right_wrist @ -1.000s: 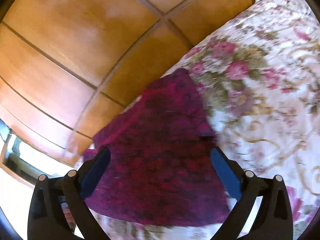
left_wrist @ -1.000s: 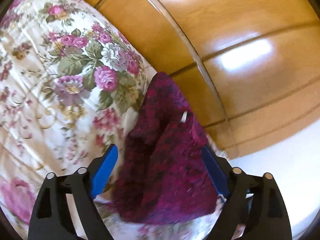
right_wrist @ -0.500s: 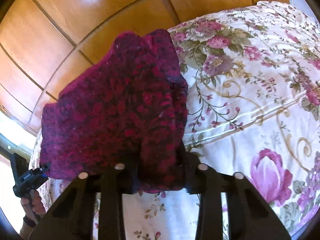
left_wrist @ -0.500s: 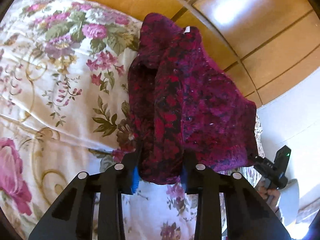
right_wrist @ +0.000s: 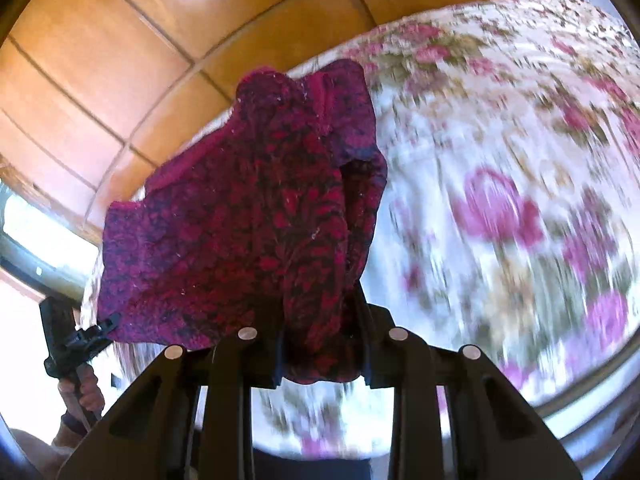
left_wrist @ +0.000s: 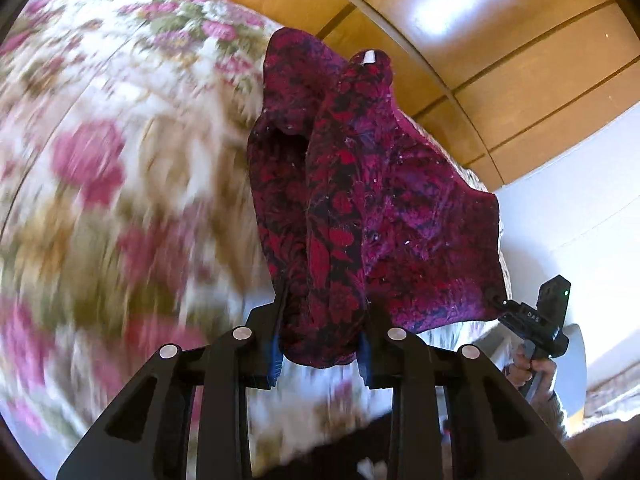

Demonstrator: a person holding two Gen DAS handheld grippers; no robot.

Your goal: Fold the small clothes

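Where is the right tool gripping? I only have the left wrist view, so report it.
Observer: The right tool has just closed its jaws on a bunched fold of the garment; cloth fills the gap.
Operator: Check my left tool from your side.
Observer: The left tool, its jaws also just closed, pinches the garment's lower corner at the left edge. A hand wraps its handle.
Operator: Tell me what's beyond that tool.
Observer: What looks like a bright window, below the wood panels.
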